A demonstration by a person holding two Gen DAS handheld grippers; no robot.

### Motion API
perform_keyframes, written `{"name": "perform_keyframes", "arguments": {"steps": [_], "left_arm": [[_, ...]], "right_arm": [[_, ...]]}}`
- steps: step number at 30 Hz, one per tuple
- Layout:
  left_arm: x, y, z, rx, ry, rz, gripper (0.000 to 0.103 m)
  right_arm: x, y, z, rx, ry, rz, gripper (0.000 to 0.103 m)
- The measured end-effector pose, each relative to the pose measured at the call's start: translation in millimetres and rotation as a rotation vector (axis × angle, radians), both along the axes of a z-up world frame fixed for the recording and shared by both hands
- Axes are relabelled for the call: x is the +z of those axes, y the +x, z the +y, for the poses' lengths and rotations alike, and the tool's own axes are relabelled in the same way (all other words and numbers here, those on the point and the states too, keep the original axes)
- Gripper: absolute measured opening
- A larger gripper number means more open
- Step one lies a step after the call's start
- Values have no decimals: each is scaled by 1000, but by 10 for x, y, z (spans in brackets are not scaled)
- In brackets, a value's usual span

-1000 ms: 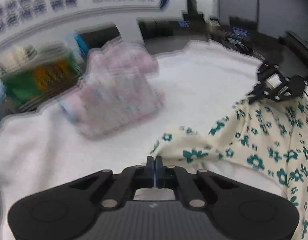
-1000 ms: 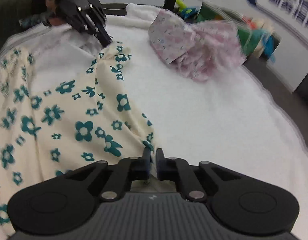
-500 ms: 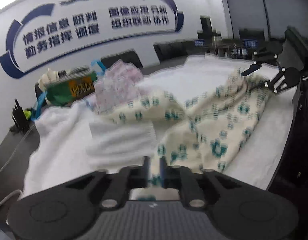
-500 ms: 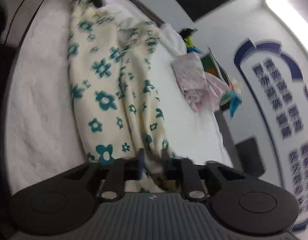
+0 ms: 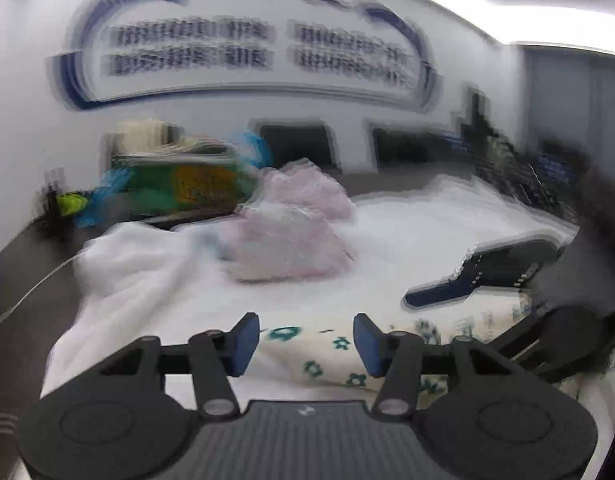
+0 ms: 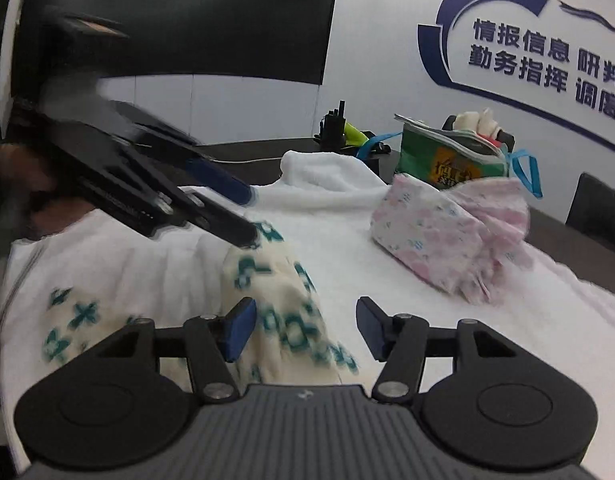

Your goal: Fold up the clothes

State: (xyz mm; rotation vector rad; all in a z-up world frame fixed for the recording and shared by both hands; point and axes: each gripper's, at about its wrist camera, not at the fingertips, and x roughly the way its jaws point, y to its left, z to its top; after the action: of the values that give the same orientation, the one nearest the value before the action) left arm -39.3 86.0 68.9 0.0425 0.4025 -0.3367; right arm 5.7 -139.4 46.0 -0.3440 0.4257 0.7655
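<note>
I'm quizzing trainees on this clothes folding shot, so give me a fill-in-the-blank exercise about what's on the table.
1. The cream garment carries a ____ flower print.
2. The folded pale garment beside the green bag is mostly ____.
3. The right gripper has its jaws ____.
4. The white towelling cover spreads under ____ garments.

Missing words: teal; pink; open; both

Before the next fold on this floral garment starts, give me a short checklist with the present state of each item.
1. Left tongs free of cloth: ok, jaws just opened, floral garment lies beneath, unpinched.
2. Right tongs free of cloth: ok, jaws apart, nothing gripped.
3. Garment folded over on the white towel: ok, bunched in layers.
4. Fold edges square: cannot tell, blurred.
5. Pink folded garment apart from the floral one: ok.
6. Tongs clear of each other: cannot tell, they look close.
</note>
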Motion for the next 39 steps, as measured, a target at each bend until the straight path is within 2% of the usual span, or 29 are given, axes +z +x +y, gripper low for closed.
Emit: {"name": "perform_keyframes", "arguments": {"steps": [1,2,3,6,7,9,10,12,14,15,16,17,18,19,21,24,26,27,29,30,31,33,35,37,39], "left_arm": [[-20,-178,45,54,-33,-29,52],[-42,-338,82,86,-58,-50,52],[-49,-452,103,100,-77,-66,53],[-39,-709,160,121,-136,-110,58],[-27,-730,190,118,-158,-117,60],[8,-689,182,86,-177,-124,60],[14,-635,147,65,-179,-128,61],[-15,-464,38,57,-170,-121,61],[-125,-275,-79,62,-142,-82,62],[-202,-184,-127,73,-122,-43,62],[-288,-90,-178,88,-90,9,61],[-380,-12,-208,110,-63,57,61],[-461,35,-190,130,-61,100,61],[-536,70,-155,149,-70,143,61],[-606,101,1,176,-151,211,58],[-638,75,140,200,-218,222,51],[-632,58,144,208,-215,226,51],[-623,45,137,213,-209,228,51],[-555,28,155,235,-214,239,49],[-485,1,178,244,-229,237,49],[-381,-66,195,239,-252,216,49],[-148,-230,127,144,-265,107,53],[-5,-308,-66,-41,-183,23,78],[-57,-273,-296,-121,-45,43,78],[-135,-225,-521,-177,95,77,75]], "right_arm": [[-21,48,85,17,-16,-8,32],[-33,70,161,29,-41,-19,4],[-44,87,234,41,-67,-31,4],[55,-191,319,138,-136,-181,4],[108,-355,270,215,-130,-211,4],[62,-640,237,334,-152,-220,4],[-23,-715,288,345,-195,-218,4],[-220,-832,421,343,-297,-212,7],[-343,-864,478,337,-334,-203,9],[-321,-888,447,330,-325,-202,15],[-279,-916,402,321,-311,-202,21],[-202,-912,336,316,-283,-199,40],[-114,-925,232,301,-247,-193,53],[-34,-938,92,263,-215,-180,55],[95,-931,-202,156,-155,-150,55],[110,-706,-715,-179,-77,-43,54],[-6,-494,-1109,-480,-49,56,54],[-39,-506,-1293,-561,-14,86,54],[-90,-578,-1665,-698,69,138,50],[-53,-687,-1792,-725,130,139,50],[-1,-815,-1904,-741,195,134,52],[81,-968,-2031,-765,288,139,52],[110,-1009,-2171,-773,389,222,52],[30,-863,-2233,-763,474,319,52],[-94,-701,-2233,-800,491,359,51]]}}
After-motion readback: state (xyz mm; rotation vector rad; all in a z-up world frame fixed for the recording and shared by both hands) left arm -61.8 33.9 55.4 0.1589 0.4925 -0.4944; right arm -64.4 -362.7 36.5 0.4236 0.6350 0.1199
